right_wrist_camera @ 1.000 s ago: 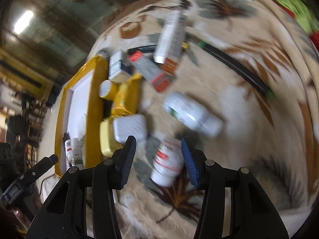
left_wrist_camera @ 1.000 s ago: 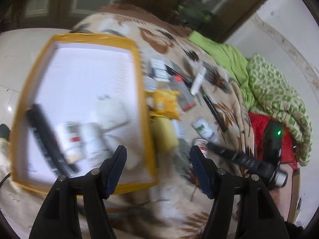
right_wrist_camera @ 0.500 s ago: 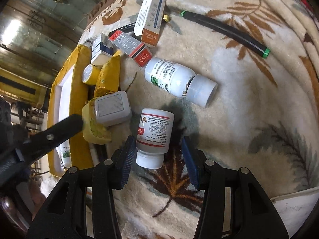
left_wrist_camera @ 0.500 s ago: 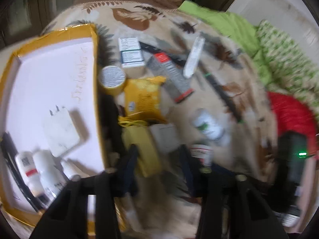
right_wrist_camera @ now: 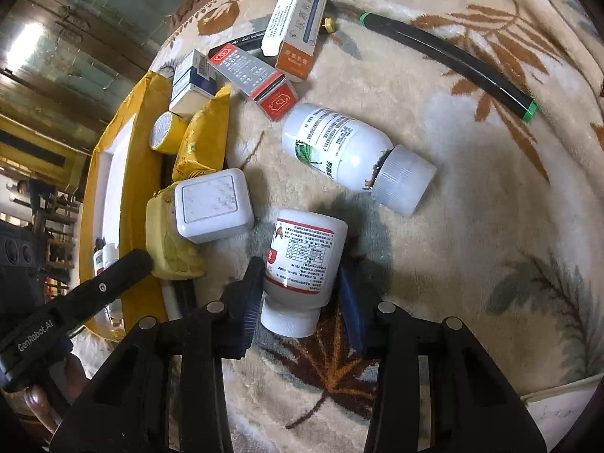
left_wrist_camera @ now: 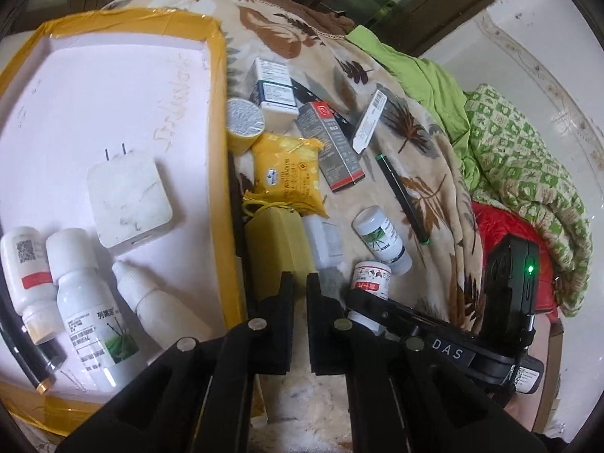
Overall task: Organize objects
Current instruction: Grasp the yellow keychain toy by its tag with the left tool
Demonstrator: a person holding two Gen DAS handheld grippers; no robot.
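At the left of the left wrist view lies the yellow-rimmed tray (left_wrist_camera: 217,120), its white floor already holding a white charger (left_wrist_camera: 130,204), three white bottles at lower left and a black pen along the left edge, so the sorting looks partly done. Just right of the tray's rim, low in the frame, the left tool (left_wrist_camera: 298,290) has its jaws drawn together with only a sliver of gap; their tips sit at the near end of the yellow case (left_wrist_camera: 277,245), and whether they pinch any part of it I cannot tell. Farther right on the leaf-patterned blanket (left_wrist_camera: 434,173) wait a yellow packet (left_wrist_camera: 288,173), a grey and red box (left_wrist_camera: 332,147), a green-labelled bottle (left_wrist_camera: 381,239) and a black marker (left_wrist_camera: 402,198). In the right wrist view, low centre, the right tool (right_wrist_camera: 302,290) straddles the red-labelled bottle (right_wrist_camera: 302,264), which lies on the blanket with its cap pointing toward the camera; the jaws are closing, the left pad about touching the bottle's side while a thin gap shows at the right one. The step in hand appears to be picking up this bottle. The next move probably calls for finishing the squeeze squarely across the round body so it does not roll out, then lifting clear of the white switch (right_wrist_camera: 213,204) and carrying it toward the tray at the left of the frame.
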